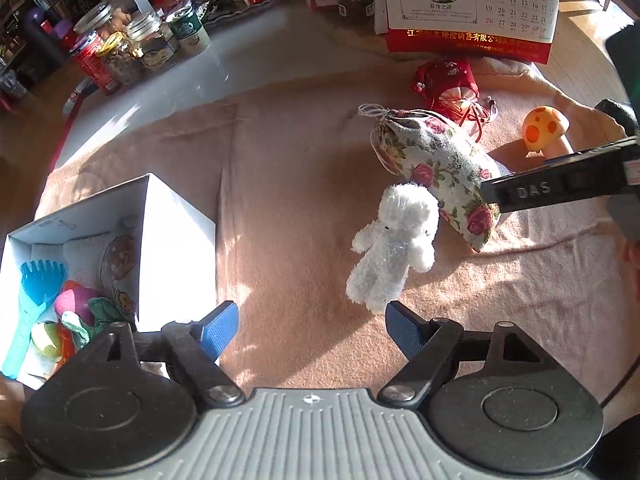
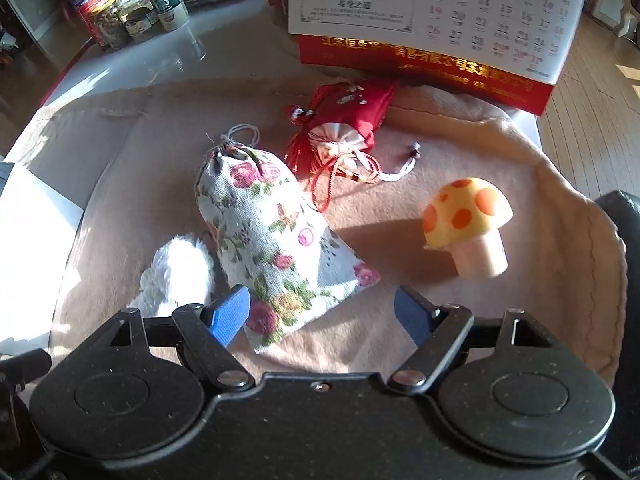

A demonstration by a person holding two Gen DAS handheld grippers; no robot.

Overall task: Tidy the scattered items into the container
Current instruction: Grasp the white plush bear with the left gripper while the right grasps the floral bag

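Left claw [image 1: 312, 326] is hanging with its blue fingers apart and nothing between them. Just past it a white teddy [image 1: 394, 246] is lying on the pink blanket [image 1: 280, 184], touching a flowery bag [image 1: 440, 168]. A white box [image 1: 176, 240] is sitting at the left, holding a blue fork [image 1: 34, 300] and other toys.

Right claw [image 2: 322, 316] is also standing apart, holding nothing, right over the flowery bag's [image 2: 272, 232] bottom end. A mushroom toy [image 2: 468, 220] is standing nearby, and a red pouch [image 2: 352, 116] is lying behind, in front of a calendar [image 2: 432, 12].
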